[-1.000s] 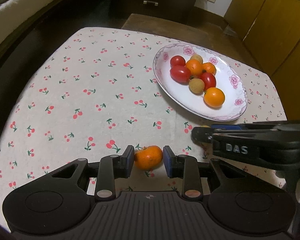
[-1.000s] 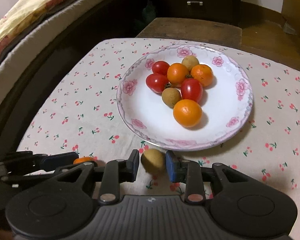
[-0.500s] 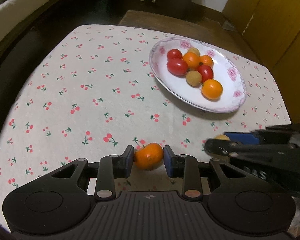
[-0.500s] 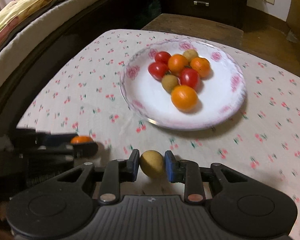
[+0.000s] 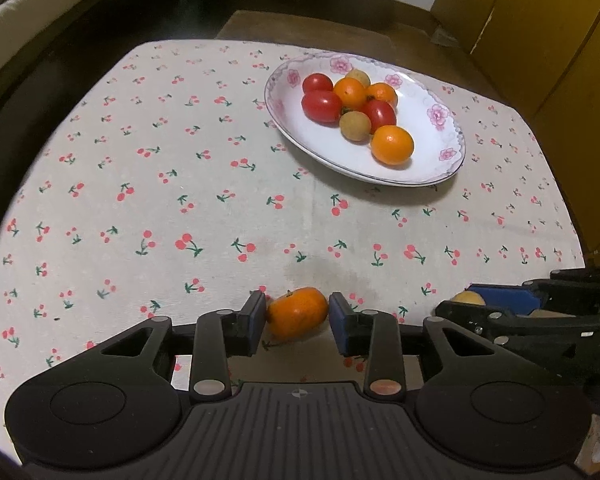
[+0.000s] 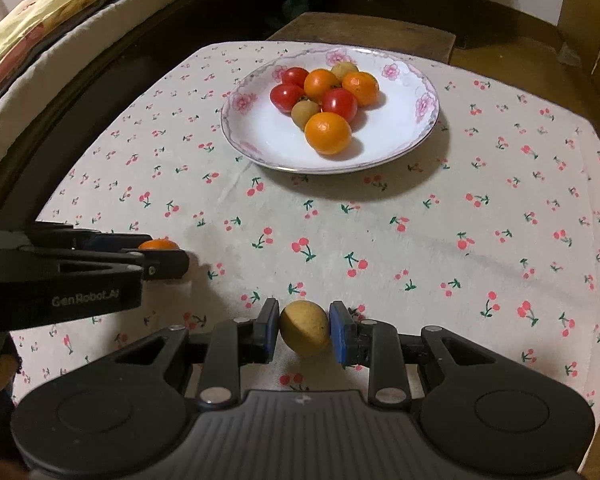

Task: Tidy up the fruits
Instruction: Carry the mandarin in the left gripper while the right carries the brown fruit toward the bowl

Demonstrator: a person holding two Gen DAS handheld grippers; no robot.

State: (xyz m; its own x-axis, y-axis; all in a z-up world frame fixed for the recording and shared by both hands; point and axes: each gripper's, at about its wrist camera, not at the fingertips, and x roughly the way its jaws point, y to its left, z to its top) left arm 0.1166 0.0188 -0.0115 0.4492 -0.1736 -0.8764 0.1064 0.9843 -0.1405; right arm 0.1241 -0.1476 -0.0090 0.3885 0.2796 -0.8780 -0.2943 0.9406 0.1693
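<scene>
**Two fruits gripped, plate ahead**

Left gripper closed on a small orange; right gripper closed on a tan, round fruit. Both held low over the cherry-print cloth, well short of the flowered plate, already heaped with oranges, tomatoes and tan fruits. Likely hazards: round skins slipping from narrow pads during carry; release onto the heap sending fruit rolling over the shallow rim; grippers, side by side, colliding on approach.
</scene>
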